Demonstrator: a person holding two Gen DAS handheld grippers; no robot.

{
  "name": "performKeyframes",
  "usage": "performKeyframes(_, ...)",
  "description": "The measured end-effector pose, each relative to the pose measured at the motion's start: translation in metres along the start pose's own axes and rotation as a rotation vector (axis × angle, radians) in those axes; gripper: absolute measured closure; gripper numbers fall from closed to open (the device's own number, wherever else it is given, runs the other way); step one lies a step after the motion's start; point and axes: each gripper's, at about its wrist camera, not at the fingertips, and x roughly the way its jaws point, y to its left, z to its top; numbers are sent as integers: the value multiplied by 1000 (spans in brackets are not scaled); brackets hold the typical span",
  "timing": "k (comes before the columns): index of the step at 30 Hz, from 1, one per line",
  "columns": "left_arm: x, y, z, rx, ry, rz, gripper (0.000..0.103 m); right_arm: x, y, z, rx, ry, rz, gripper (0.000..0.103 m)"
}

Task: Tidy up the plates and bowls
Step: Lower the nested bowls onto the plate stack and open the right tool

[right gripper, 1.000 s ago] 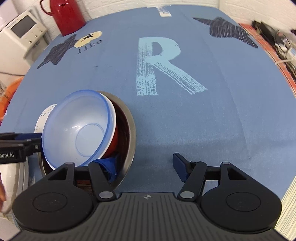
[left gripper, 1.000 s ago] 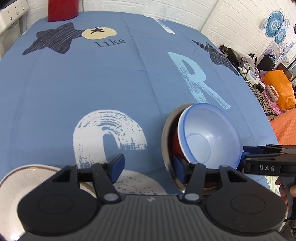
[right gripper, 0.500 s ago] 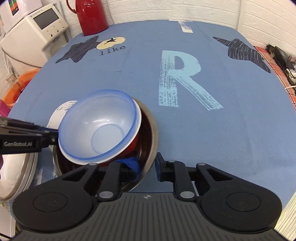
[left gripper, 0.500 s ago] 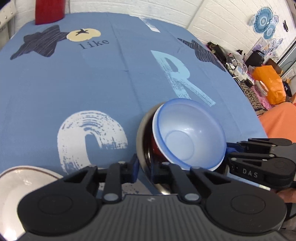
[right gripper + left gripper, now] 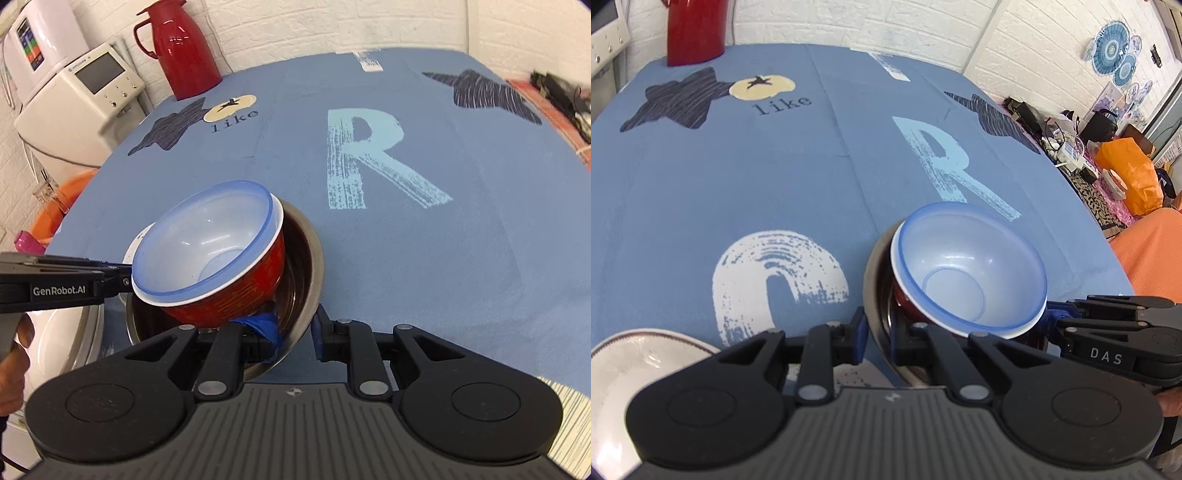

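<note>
We only get the lower body of the red thermos point(image 5: 696, 31) in the left wrist view; its top is cut off. The white plate point(image 5: 639, 363) slips under the left gripper's point(image 5: 877, 338) housing and off the frame's edge. The steel bowl's point(image 5: 308, 254) floor is hidden beneath the red bowl point(image 5: 240, 291), and the red bowl's own inside is covered by the blue plastic bowl point(image 5: 207, 236). Clutter on the far shelf point(image 5: 1067, 144) is too small to name. The person's hand point(image 5: 16, 354) is cropped at the left border.
</note>
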Motion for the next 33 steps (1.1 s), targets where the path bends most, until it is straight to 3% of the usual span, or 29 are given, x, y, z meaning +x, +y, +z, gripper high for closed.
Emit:
performKeyframes(9, -40, 0, 6, 22, -57, 26, 103, -20, 16, 8, 6, -50, 43, 101)
performKeyframes(14, -86, 18, -3, 4, -84, 78, 103, -35, 60, 14, -66, -60, 99, 101)
performKeyframes(21, -143, 72, -46, -85, -99, 223, 103, -29, 138, 4, -211, -24, 219, 98)
performKeyframes(28, -149, 112, -86, -148, -53, 259, 103, 3, 170, -16, -222, 96, 249, 98)
performKeyframes(33, -145, 116, -96, -145, -69, 252, 103, 7, 170, -22, -200, 102, 250, 97)
